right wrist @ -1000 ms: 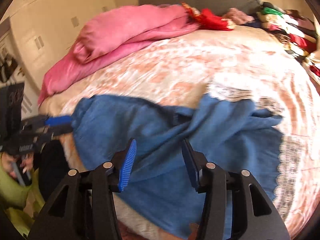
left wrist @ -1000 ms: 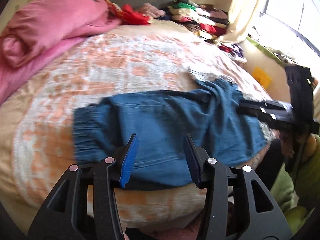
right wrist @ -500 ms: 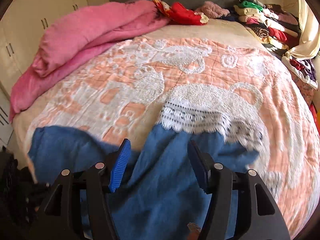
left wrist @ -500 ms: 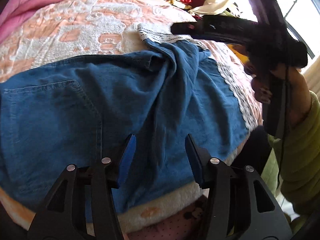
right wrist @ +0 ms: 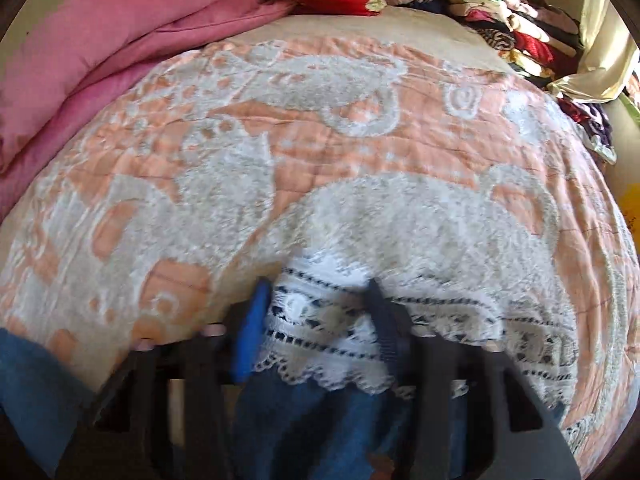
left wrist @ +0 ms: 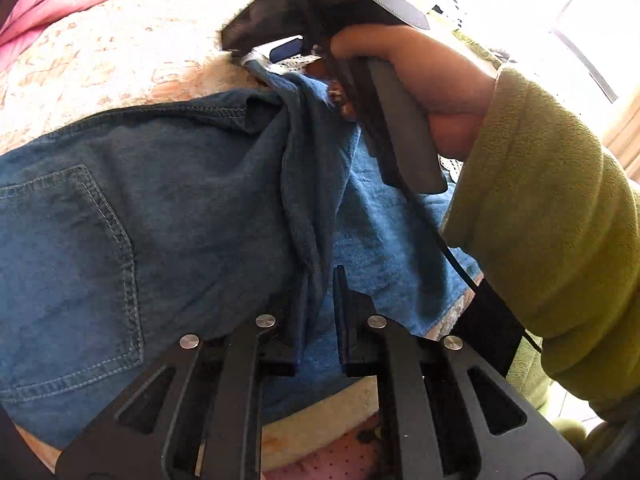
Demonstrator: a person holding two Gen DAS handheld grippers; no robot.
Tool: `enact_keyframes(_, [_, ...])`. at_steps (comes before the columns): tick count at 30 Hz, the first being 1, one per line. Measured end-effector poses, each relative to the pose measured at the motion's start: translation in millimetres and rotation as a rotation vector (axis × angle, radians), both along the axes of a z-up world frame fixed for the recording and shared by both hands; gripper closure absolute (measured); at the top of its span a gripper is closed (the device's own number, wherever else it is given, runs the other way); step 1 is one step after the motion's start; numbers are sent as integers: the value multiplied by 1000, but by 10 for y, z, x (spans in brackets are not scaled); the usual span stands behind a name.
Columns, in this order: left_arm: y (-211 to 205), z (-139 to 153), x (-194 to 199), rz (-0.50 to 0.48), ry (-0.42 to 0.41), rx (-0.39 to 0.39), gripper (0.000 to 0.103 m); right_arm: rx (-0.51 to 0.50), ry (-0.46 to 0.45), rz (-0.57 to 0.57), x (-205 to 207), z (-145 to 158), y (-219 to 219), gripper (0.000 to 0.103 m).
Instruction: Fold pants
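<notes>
Blue denim pants (left wrist: 168,208) spread on the bed (right wrist: 320,152), both grippers at the cloth.

From left: back pocket (left wrist: 68,264) stitched, facing up; left gripper (left wrist: 318,312) fingers narrowed around a bunched denim ridge, gripping it near the bed's edge; right gripper (right wrist: 316,320) set over the white lace hem (right wrist: 328,340), fingers apart, straddling the lace without pinching it. Behind, pink quilt (right wrist: 120,40) at far left, stacked clothes (right wrist: 516,32) at far right.

Window glare, fisheye warp, motion blur
</notes>
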State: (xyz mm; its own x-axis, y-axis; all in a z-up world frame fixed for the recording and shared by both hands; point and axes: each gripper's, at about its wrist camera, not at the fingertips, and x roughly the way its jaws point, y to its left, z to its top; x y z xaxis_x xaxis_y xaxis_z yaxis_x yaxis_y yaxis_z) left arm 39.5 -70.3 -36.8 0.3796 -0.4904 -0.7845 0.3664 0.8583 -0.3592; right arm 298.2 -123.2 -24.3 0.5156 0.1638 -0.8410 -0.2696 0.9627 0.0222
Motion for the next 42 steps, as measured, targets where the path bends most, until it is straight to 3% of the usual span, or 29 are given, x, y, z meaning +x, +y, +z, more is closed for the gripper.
enact_keyframes(1, [5, 4, -1, 0, -3, 2, 97, 15, -6, 2, -15, 30, -45, 89])
enact_keyframes(2, [13, 12, -7, 1, -9, 6, 97, 29, -17, 1, -42, 82, -113, 94])
enact_keyframes(8, [-12, 31, 52, 10, -42, 42, 96, 197, -66, -78, -386, 523, -839, 94])
enact_keyframes(14, [85, 98, 103, 21, -61, 62, 88, 325, -101, -155, -1002, 862, -1573, 94])
enact_keyframes(16, [91, 139, 66, 12, -89, 88, 103, 342, -114, -177, -1289, 922, -1768, 94])
enact_keyframes(18, [112, 192, 45, 7, -122, 101, 103, 368, -111, -196, -1516, 941, -1917, 94])
enact_keyframes(24, [212, 382, -98, -27, -192, 126, 103, 418, -68, -251, -2178, 809, -2158, 94])
enact_keyframes(28, [191, 362, -194, -59, -202, 143, 103, 444, 26, -304, -2435, 508, -2234, 94])
enact_keyframes(33, [49, 196, -261, -101, -173, 174, 103, 452, 105, -362, -2572, 228, -2300, 94])
enact_keyframes(42, [-86, 126, -361, -154, -166, 215, 103, 462, 139, -399, -2687, 137, -2418, 94])
